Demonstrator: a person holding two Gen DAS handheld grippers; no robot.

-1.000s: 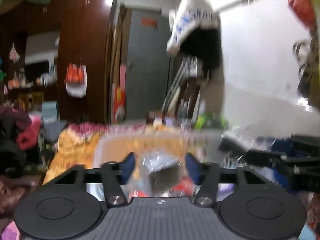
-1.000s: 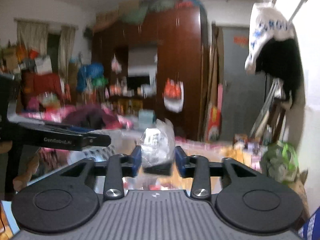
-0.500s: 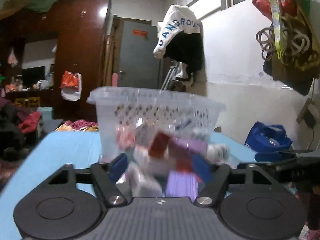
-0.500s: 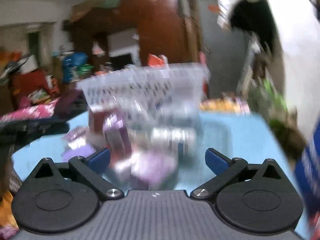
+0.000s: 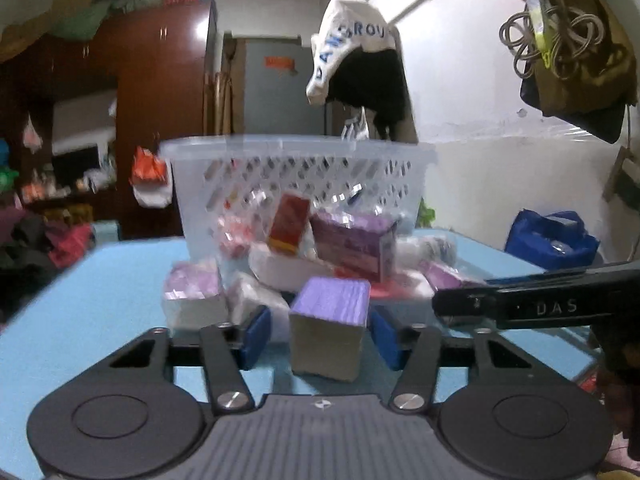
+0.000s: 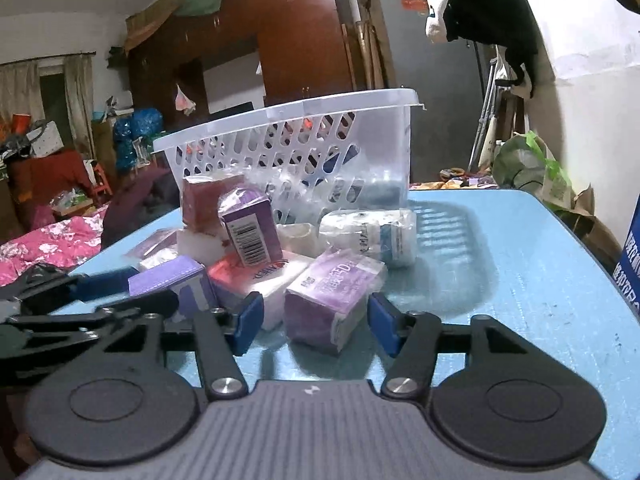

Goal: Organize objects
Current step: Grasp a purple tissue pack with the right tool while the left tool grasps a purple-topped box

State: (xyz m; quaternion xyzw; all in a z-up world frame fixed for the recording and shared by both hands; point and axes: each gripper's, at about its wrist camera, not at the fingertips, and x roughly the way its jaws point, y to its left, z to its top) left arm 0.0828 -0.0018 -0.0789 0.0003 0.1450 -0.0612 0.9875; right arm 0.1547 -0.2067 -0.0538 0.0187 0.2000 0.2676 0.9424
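Tools spread wide: left tool (image 5: 318, 338) straddles purple box (image 5: 329, 338), right tool (image 6: 316, 326) straddles tissue pack (image 6: 330, 298).

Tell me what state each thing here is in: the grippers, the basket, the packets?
Left gripper: open, straddling the purple-topped box, not clamping it.
Right gripper: open, around the purple wrapped packet, not clamping it.
Clear plastic basket: upright on the blue table, some items inside.
Barcode box: tilted atop the pile.
Wrapped roll: lying on its side.

blue table (image 6: 520, 264) | clear basket (image 6: 288, 120) | packets (image 6: 332, 292), boxes (image 5: 328, 320), possibly soaps
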